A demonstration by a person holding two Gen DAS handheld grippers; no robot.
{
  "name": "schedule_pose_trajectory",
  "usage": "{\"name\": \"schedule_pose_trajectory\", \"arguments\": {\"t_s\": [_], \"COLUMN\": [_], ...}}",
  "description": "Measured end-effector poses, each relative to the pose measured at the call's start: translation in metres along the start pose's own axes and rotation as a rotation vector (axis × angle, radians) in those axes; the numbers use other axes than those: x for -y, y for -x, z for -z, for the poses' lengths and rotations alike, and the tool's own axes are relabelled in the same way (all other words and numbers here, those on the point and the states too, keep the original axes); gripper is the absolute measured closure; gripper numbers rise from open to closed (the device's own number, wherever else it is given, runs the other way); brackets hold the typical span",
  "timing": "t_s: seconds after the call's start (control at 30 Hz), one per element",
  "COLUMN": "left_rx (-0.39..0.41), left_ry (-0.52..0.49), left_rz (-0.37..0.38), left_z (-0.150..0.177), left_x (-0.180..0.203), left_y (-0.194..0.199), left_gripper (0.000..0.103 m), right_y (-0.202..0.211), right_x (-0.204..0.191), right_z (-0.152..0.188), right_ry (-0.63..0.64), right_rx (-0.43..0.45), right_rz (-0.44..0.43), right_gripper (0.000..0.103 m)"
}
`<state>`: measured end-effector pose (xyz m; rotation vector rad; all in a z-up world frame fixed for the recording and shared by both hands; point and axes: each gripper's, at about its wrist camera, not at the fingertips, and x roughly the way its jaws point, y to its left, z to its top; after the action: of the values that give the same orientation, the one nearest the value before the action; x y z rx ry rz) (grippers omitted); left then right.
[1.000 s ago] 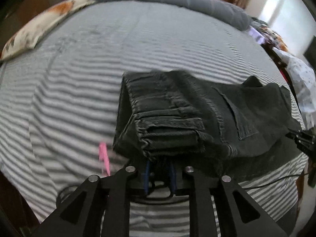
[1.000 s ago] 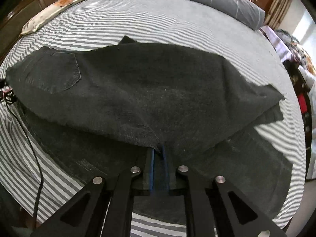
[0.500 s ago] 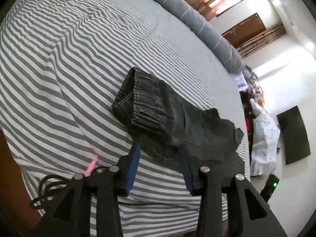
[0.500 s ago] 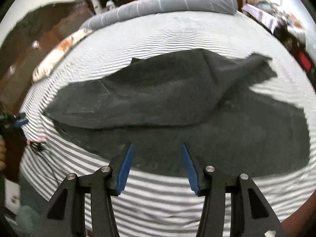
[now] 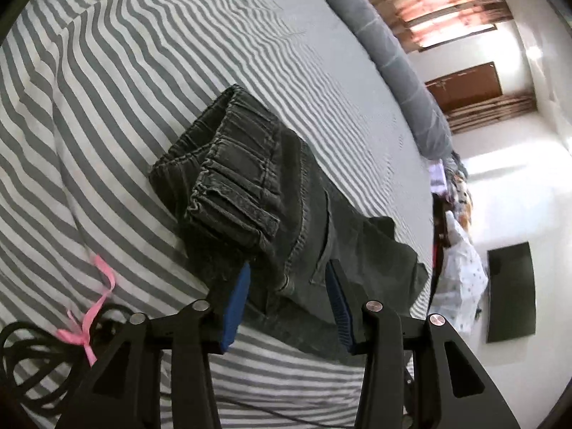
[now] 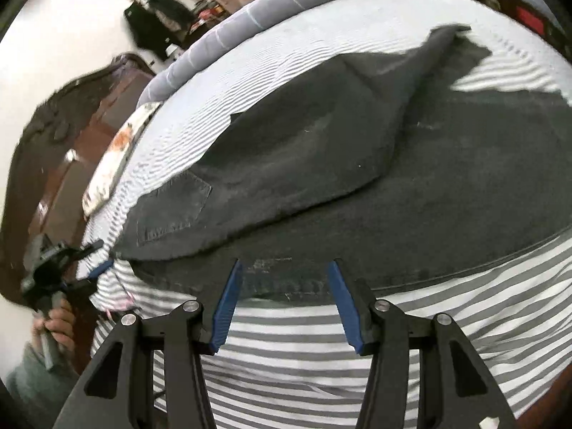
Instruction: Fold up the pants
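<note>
A striped bed point(image 6: 411, 339) is carrying dark pants point(image 6: 357, 178), lying folded lengthwise along its near edge, waistband point(image 5: 232, 186) towards the left corner. The right gripper point(image 6: 282, 293) and left gripper point(image 5: 286, 296) are hovering parted, gripping nothing. A pink ribbon point(image 5: 96, 304) is lying at the near edge.

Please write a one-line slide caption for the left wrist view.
Open left claw over the waistband end of dark pants on a striped bedsheet.
</note>
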<state>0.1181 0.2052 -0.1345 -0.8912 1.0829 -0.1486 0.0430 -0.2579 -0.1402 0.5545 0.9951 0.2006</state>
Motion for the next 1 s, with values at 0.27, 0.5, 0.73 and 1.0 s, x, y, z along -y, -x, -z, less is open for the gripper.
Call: {"name": "schedule_pose_trajectory", "arguments": {"t_s": [0.27, 0.5, 0.73, 1.0], "left_rx": [0.01, 0.087, 0.153, 0.158], "left_ry": [0.045, -0.003, -0.042, -0.08], "left_rz": [-0.06, -0.09, -0.143, -0.195], "left_z": [-0.005, -0.009, -0.015, -0.015], "left_x": [-0.009, 0.0, 0.014, 0.02], "left_y": [-0.023, -0.025, -0.022, -0.022], "left_gripper": [0.056, 0.079, 0.081, 0.081], "right_y": [-0.042, -0.08, -0.084, -0.07], "right_x": [0.021, 0.02, 0.049, 0.068], "right_z": [-0.012, -0.02, -0.041, -0.07], "right_ry": [-0.164, -0.252, -0.392, -0.45], "right_rx": [0.016, 0.045, 0.161, 0.296], "right_rz": [-0.069, -0.166, -0.27, -0.372], "right_gripper": [0.054, 0.053, 0.054, 0.058]}}
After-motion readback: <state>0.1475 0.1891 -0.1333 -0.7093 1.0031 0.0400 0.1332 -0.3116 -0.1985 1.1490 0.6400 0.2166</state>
